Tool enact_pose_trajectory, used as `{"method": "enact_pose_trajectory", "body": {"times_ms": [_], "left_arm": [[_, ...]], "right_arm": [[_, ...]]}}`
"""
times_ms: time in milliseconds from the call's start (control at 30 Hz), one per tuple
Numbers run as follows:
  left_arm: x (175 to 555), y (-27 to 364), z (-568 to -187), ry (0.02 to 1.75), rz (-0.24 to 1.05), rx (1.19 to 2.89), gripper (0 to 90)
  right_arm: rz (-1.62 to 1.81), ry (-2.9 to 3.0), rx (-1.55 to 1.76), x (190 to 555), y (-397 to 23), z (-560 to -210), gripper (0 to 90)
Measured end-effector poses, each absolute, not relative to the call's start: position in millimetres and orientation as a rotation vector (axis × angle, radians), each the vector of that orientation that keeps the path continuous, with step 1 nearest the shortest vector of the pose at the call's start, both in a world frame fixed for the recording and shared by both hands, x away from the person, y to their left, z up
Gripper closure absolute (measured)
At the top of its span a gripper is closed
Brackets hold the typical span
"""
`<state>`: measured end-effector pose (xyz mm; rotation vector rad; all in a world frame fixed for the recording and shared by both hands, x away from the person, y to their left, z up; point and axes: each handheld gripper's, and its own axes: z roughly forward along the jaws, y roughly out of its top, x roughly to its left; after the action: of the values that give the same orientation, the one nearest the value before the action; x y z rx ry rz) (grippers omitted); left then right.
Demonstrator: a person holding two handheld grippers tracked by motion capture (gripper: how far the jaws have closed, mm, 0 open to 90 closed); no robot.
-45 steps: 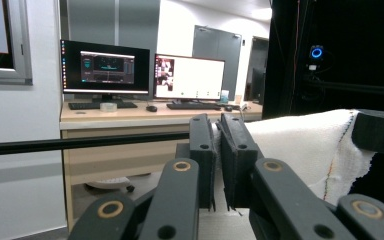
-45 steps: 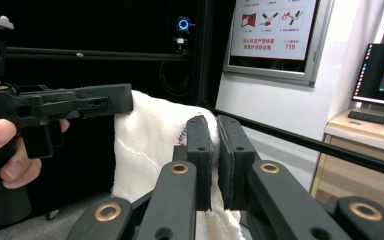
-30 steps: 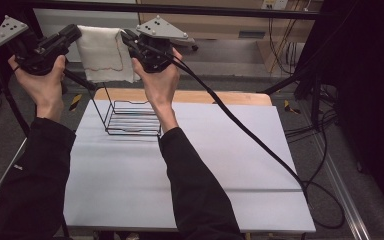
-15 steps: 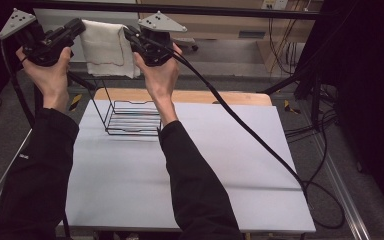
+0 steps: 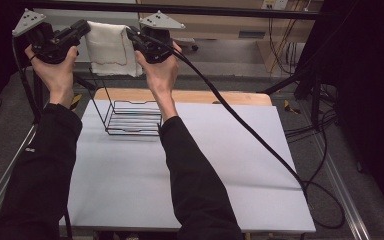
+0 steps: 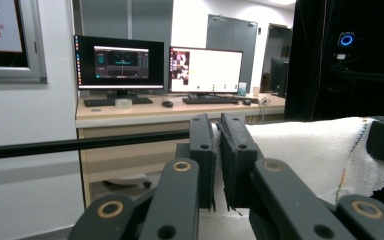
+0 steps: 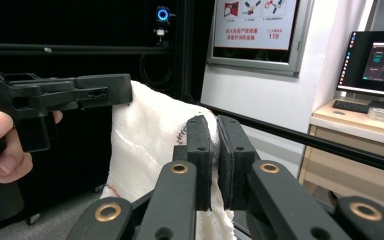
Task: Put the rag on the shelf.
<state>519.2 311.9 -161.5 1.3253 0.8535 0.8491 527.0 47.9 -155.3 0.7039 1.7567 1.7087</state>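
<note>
A white cloth (image 5: 109, 49) with a thin coloured hem line hangs stretched between my two grippers, held up high beyond the table's far edge. My left gripper (image 5: 83, 29) is shut on the cloth's upper left corner, and my right gripper (image 5: 130, 34) is shut on its upper right corner. In the left gripper view the jaws pinch the cloth (image 6: 310, 150), which runs off to the right. Seen from the right gripper view, the cloth (image 7: 150, 135) drapes down to the left between my jaws and the left gripper's black jaw. A black wire rack (image 5: 130, 117) stands on the table below the cloth.
The white table top (image 5: 220, 165) spreads out in front of the rack, with a wooden board (image 5: 215, 96) along its far edge. A black cable (image 5: 250, 130) trails from the right gripper across the table. A desk with monitors (image 6: 160, 65) stands beyond.
Both hands have carried the stretched cloth a little to the right and slightly lower. The grips on both corners are the same.
</note>
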Motion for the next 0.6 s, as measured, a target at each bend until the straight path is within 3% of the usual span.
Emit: {"method": "enact_pose_trajectory", "body": {"times_ms": [600], "left_arm": [[523,315,-186,0.869,0.829,1.372,84.6]], "right_arm": [[1.645,1.823,0.727,530,51,-172,85.2]]}}
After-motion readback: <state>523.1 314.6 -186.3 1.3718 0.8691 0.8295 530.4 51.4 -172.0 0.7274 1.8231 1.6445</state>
